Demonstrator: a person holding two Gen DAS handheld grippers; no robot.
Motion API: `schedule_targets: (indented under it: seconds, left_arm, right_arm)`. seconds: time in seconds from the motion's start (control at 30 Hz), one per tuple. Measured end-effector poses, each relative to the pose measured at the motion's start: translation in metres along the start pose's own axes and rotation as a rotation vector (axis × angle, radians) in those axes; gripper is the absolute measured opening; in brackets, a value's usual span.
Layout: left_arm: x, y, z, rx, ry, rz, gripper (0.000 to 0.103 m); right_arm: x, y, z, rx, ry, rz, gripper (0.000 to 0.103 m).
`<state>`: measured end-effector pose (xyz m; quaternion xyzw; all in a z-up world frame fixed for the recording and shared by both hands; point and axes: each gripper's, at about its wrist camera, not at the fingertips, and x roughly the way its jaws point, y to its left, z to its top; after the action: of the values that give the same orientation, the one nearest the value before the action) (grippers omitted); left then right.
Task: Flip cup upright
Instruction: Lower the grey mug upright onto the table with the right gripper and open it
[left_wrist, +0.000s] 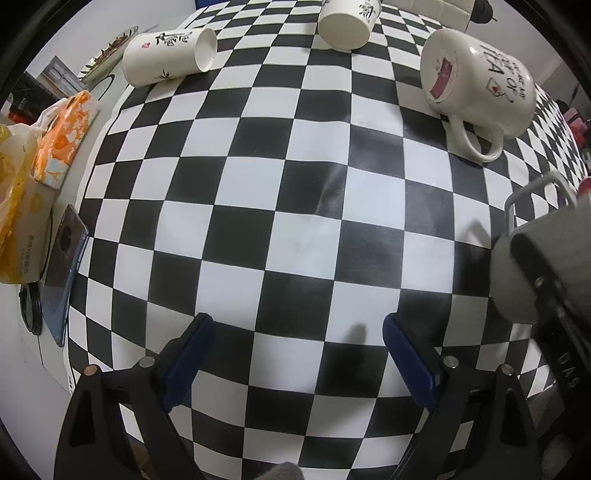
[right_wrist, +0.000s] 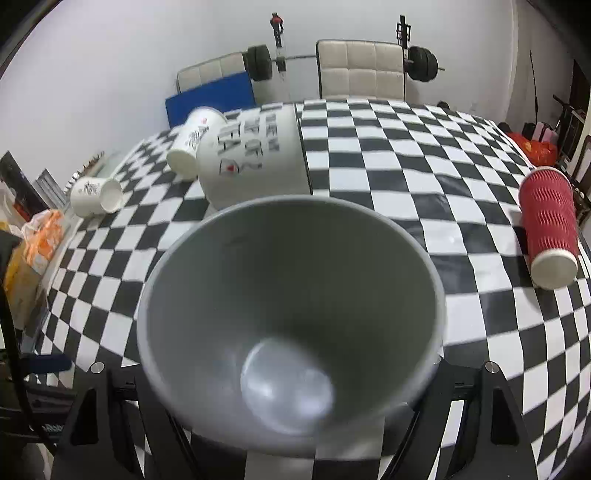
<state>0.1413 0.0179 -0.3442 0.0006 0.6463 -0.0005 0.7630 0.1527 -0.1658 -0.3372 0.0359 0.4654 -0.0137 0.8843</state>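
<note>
- Between my right gripper's (right_wrist: 291, 410) fingers sits the grey cup (right_wrist: 291, 325); it fills the right wrist view, mouth open toward the camera, its pale bottom visible deep inside. The jaws pinch its sides, though the fingertips are hidden behind the cup wall.
- From the left wrist view I see that same grey cup (left_wrist: 532, 266) at the right edge, handle up, raised over the checkered cloth (left_wrist: 280, 206).
- My left gripper (left_wrist: 297, 354) hovers above the cloth with its blue pads (left_wrist: 192, 354) spread wide, nothing between them.
- Beyond, a white tea mug (left_wrist: 480, 79) lies on its side, handle toward me.
- Two white paper cups (left_wrist: 170, 55) lie toppled farther back.
- A red ribbed cup (right_wrist: 548, 225) lies on its side near the table's right edge.
- A phone (left_wrist: 64, 273) and orange packets (left_wrist: 62, 140) sit off the cloth's left edge.
</note>
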Motion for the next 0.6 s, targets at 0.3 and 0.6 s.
schedule_targets:
  seconds: [0.3, 0.6]
  left_arm:
    - [-0.027, -0.006, -0.018, 0.034, -0.087, 0.007, 0.093]
    - [-0.074, -0.018, -0.047, 0.009, -0.196, 0.019, 0.100]
  right_arm:
    - [-0.019, 0.003, -0.015, 0.016, 0.029, -0.040, 0.092]
    - [-0.065, 0.002, -0.032, -0.037, 0.043, -0.095, 0.093]
